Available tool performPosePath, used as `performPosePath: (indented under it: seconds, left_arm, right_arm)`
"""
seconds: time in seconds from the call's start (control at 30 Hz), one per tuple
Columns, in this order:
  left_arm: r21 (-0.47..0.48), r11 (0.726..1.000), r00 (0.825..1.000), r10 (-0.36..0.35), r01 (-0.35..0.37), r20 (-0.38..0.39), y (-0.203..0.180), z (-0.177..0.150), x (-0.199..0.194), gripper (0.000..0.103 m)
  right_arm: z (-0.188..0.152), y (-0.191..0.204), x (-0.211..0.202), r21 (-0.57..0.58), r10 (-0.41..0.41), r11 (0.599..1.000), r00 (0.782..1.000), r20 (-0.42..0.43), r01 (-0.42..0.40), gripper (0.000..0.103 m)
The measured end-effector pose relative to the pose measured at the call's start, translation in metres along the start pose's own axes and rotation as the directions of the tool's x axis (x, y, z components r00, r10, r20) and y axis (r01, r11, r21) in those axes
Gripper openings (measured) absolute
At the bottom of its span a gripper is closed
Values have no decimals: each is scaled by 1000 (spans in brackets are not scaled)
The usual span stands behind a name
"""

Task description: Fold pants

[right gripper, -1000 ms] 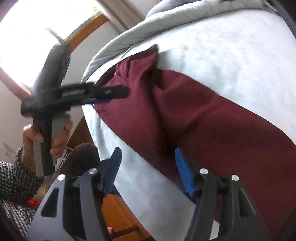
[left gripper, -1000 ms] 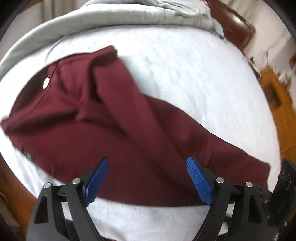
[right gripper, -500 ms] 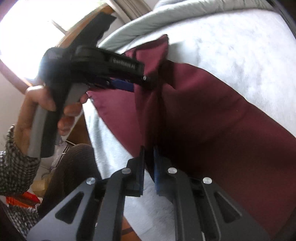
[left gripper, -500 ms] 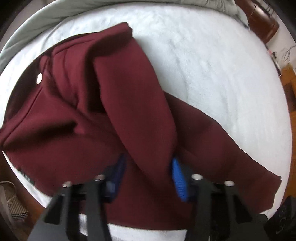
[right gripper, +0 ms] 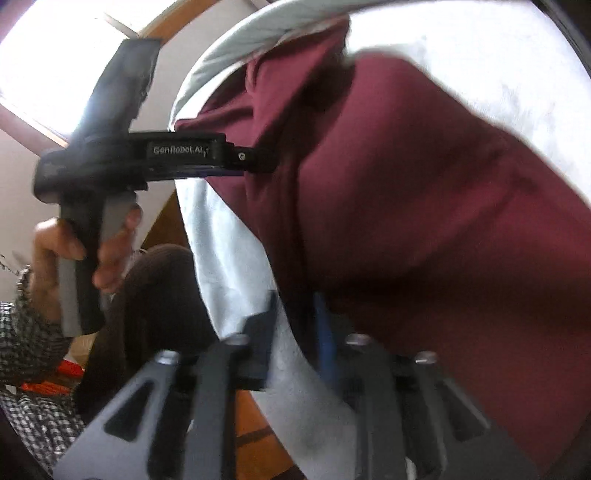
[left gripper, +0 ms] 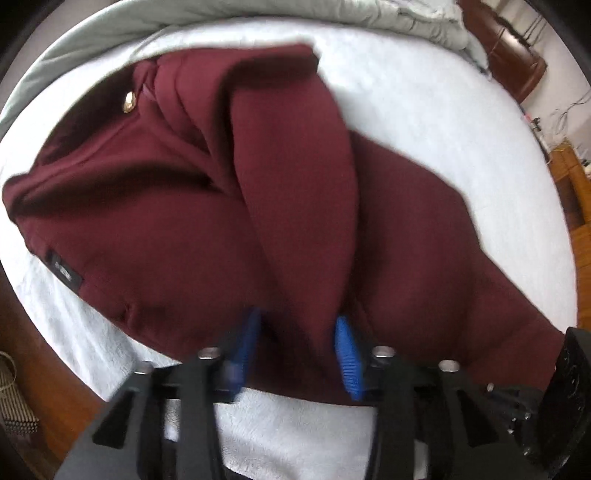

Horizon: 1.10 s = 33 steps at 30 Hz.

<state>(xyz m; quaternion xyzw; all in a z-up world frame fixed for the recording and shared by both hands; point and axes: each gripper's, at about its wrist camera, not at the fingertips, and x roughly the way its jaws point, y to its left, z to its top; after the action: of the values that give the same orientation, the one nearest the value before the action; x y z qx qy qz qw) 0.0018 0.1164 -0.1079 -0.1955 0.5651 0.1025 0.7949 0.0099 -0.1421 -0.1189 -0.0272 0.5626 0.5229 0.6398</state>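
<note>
The bed [left gripper: 424, 110], under its white fleecy cover, fills most of the room from where I stand, with a grey duvet [left gripper: 258, 11] bunched along its far side. Across the cover lie the maroon pants [left gripper: 147, 229], waist end with its brass button [left gripper: 129, 102] towards the left edge and one leg running off to the right.

As for progress, I'd say the fold is only beginning. One leg is lifted into a ridge over the rest of the cloth, but nothing lies flat and doubled yet, and the lengthwise and crosswise folds all look to be ahead.

The left gripper [left gripper: 299, 350] reaches in level over the near edge of the bed, its blue pads [left gripper: 347, 358] clamped on the raised ridge of cloth, which hangs pinched between them. The person's left hand [right gripper: 85, 247], in a checked sleeve, grips its handle from below.

The right gripper [right gripper: 295, 332] comes in low at the bed's edge further along the leg. Its fingers sit close together around the hem of the pants, yet the picture is blurred there and I cannot tell whether cloth is truly caught between them.
</note>
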Motion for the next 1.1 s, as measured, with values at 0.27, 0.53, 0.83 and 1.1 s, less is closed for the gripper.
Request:
performPosePath:
  seconds: [0.27, 0.53, 0.83, 1.1]
  left_arm:
    - [-24, 1000, 996, 21, -19, 91, 45, -2, -37, 74]
    - [-156, 985, 987, 93, -72, 129, 128, -2, -45, 73]
    - [-144, 987, 990, 85, -69, 108, 143, 2, -37, 70]
    - [-148, 987, 992, -45, 62, 114, 169, 11, -43, 68]
  right_arm:
    - [53, -9, -28, 89, 91, 991, 987, 132, -103, 44]
    - [147, -33, 32, 219, 126, 964, 983, 132, -153, 47]
    - [187, -61, 79, 341, 104, 931, 989, 101, -133, 53]
    - [219, -74, 92, 398, 272, 857, 943, 192, -328, 11]
